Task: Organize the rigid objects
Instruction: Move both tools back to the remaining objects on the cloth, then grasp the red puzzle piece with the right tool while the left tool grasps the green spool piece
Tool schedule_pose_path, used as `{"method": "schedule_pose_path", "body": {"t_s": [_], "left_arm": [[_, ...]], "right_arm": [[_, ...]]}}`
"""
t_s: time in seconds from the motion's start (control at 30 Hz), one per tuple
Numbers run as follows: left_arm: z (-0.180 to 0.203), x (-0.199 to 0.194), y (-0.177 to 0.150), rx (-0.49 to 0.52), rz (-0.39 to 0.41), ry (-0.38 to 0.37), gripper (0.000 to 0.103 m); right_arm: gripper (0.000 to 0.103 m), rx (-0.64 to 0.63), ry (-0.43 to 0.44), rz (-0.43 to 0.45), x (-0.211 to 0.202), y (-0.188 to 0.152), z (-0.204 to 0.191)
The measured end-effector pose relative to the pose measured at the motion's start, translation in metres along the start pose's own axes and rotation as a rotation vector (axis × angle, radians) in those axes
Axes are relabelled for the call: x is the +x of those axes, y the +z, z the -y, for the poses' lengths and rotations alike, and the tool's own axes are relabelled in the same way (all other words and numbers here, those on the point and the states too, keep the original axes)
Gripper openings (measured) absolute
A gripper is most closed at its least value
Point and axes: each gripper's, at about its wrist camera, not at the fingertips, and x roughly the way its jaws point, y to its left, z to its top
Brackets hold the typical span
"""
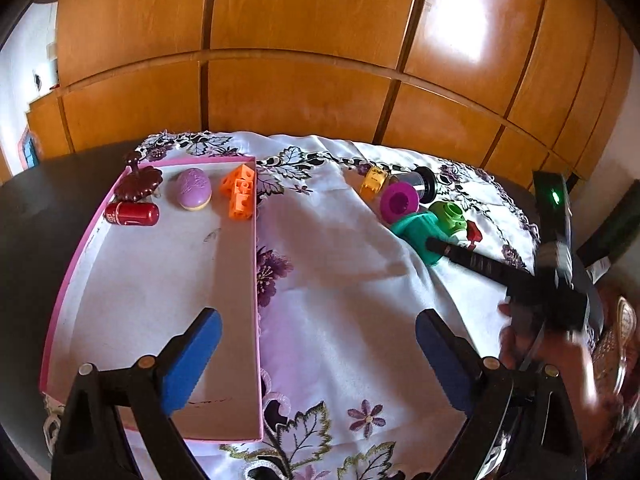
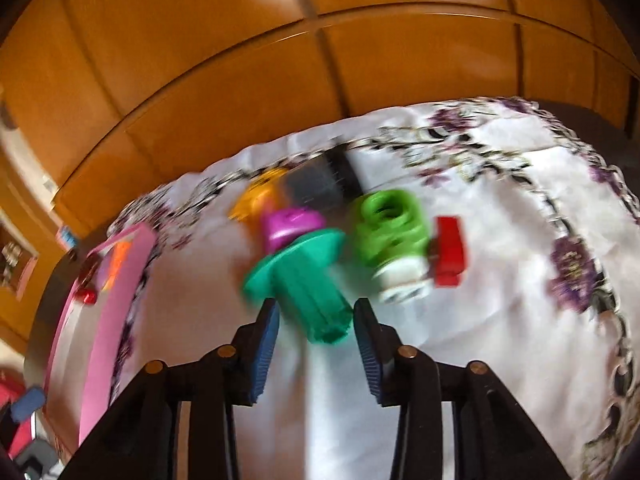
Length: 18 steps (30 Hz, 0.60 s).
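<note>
From the left wrist camera, the left gripper (image 1: pixel 316 360) hangs with its blue pads spread wide and nothing between them, one finger over the pink tray (image 1: pixel 256 280) and the other over the floral tablecloth (image 1: pixel 340 280). Only this view shows the tray's contents clearly: a red can (image 1: pixel 132 213) lying on its side, a dark maroon leaf-shaped piece (image 1: pixel 140 184), a purple oval case (image 1: pixel 194 189) and an orange block (image 1: pixel 239 193), all lined along the far end. Off to the right sits the loose cluster: a yellow piece (image 1: pixel 373 181), a dark cylinder (image 1: pixel 420 181), a magenta ring (image 1: pixel 399 202), a green spool (image 1: pixel 450 216) and a teal flanged piece (image 1: pixel 416 236). The right wrist camera, heavily blurred, shows what the first cannot: the right gripper (image 2: pixel 316 344) has its pads parted on either side of the teal flanged piece's (image 2: pixel 308 280) stem, whether touching it I cannot tell. A small red block (image 2: pixel 449 251) lies just beside the green spool (image 2: pixel 390 228).
</note>
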Motion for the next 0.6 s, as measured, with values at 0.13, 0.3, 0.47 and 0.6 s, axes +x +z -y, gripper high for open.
{"method": "schedule_pose_path", "body": {"t_s": [0.13, 0.3, 0.47, 0.6], "left_arm": [[0.003, 0.002, 0.002, -0.018, 0.004, 0.006, 0.098], [0.012, 0.005, 0.001, -0.020, 0.013, 0.008, 0.098], [0.027, 0.009, 0.003, 0.010, 0.010, 0.000, 0.098], [0.035, 0.014, 0.006, 0.023, 0.005, 0.001, 0.099]], "right_arm": [[0.041, -0.025, 0.080, 0.015, -0.016, -0.018, -0.004], [0.041, 0.088, -0.111, 0.140, -0.043, -0.007, 0.038], [0.041, 0.172, -0.209, 0.133, -0.032, 0.017, 0.075], [0.039, 0.180, -0.203, 0.074, -0.009, 0.027, 0.083]]}}
